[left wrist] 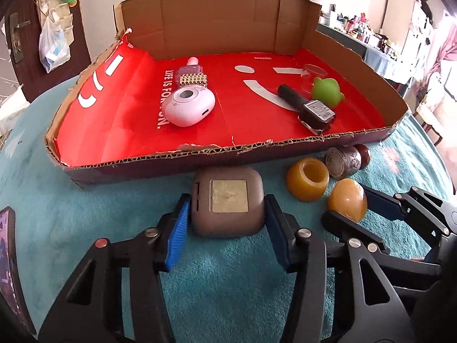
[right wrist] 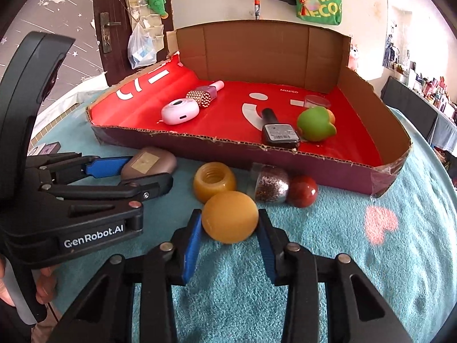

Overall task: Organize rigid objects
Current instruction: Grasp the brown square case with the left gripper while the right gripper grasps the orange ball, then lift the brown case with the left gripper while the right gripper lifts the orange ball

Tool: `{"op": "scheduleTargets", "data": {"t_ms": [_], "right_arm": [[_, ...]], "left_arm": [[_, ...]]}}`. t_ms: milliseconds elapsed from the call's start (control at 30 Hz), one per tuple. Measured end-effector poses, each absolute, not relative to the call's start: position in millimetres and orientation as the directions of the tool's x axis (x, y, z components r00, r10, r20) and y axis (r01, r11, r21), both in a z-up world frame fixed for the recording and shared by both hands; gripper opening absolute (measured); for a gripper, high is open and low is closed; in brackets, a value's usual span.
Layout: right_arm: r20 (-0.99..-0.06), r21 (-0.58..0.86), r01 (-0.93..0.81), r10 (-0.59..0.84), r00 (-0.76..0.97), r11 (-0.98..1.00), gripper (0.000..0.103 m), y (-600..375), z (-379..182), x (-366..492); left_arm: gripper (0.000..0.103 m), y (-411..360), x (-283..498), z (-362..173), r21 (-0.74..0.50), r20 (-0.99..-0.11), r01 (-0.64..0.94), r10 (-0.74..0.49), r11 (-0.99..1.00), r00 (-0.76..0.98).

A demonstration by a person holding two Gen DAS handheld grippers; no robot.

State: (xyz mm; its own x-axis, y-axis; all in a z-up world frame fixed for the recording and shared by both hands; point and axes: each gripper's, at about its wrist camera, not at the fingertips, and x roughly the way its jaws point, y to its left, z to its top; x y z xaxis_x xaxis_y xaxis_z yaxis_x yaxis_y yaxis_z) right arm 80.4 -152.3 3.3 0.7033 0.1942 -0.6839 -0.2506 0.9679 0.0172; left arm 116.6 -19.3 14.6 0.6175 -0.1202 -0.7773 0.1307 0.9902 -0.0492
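Note:
My left gripper [left wrist: 227, 214] has its blue pads against both sides of a taupe rounded case [left wrist: 227, 201] that lies on the teal towel in front of the red-lined cardboard tray [left wrist: 171, 158]. My right gripper [right wrist: 230, 228] is closed on an amber ball [right wrist: 230, 217], also on the towel. In the right wrist view the left gripper [right wrist: 142, 171] and taupe case [right wrist: 148, 163] show at left. In the left wrist view the right gripper [left wrist: 350, 204] holds the amber ball [left wrist: 347, 200].
On the towel lie an amber hollow cup [right wrist: 214, 181], a glitter jar [right wrist: 270, 184] and a red ball [right wrist: 304, 190]. In the tray lie a white pod [left wrist: 190, 103], a studded pink bottle [left wrist: 192, 77], a black bottle [left wrist: 310, 107], a green toy [left wrist: 327, 90] and a clear lid [left wrist: 314, 71].

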Motion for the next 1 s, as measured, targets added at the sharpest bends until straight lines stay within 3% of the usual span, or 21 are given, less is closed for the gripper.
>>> {"op": "scheduleTargets", "data": {"t_ms": [1000], "right_arm": [[-0.678, 0.087, -0.276, 0.260, 0.687, 0.957, 0.040, -166.0, 17.9, 45.2]], "left_arm": [[0.048, 1.5, 61.5, 19.4, -0.149, -0.756, 0.166, -0.221, 0.975, 0.616]]}}
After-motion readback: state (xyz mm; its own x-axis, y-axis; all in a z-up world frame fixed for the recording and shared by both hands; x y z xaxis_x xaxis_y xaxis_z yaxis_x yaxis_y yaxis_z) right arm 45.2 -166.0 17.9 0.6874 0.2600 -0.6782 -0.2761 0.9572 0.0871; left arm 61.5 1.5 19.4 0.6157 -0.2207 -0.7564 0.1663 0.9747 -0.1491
